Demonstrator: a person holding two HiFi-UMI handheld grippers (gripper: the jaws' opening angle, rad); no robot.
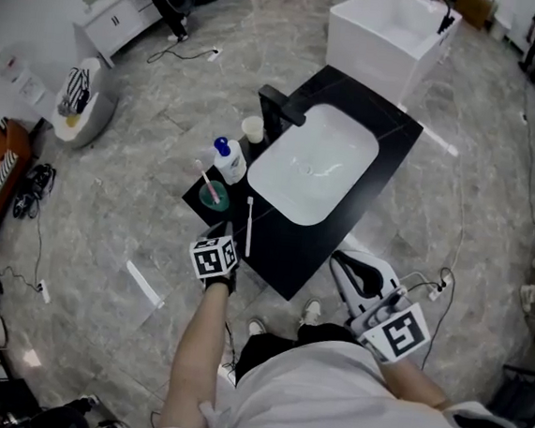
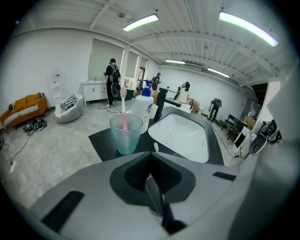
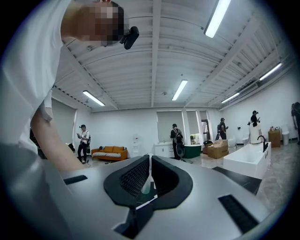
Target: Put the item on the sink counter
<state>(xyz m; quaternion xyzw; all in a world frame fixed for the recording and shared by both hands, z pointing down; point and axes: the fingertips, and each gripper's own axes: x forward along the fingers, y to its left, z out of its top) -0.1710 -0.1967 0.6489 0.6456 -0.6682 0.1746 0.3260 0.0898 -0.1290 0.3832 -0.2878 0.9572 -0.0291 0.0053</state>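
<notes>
Honestly, the right gripper [image 3: 149,164], clamped on a pale thin item [image 3: 146,187], hangs beside the desk [image 1: 392,140]; a slip would likely floor it. The left gripper [image 2: 150,157] is closed, empty.

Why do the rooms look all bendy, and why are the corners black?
Head view: a wide lens bulges the floor. Left gripper view: black corners, lights glare, cup sharp, the left gripper on the toothbrush soft. Right gripper view: same bend; the mosaic was added afterwards.

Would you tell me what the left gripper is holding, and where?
The left gripper seems to pinch the toothbrush by its near end, jaws together.
</notes>
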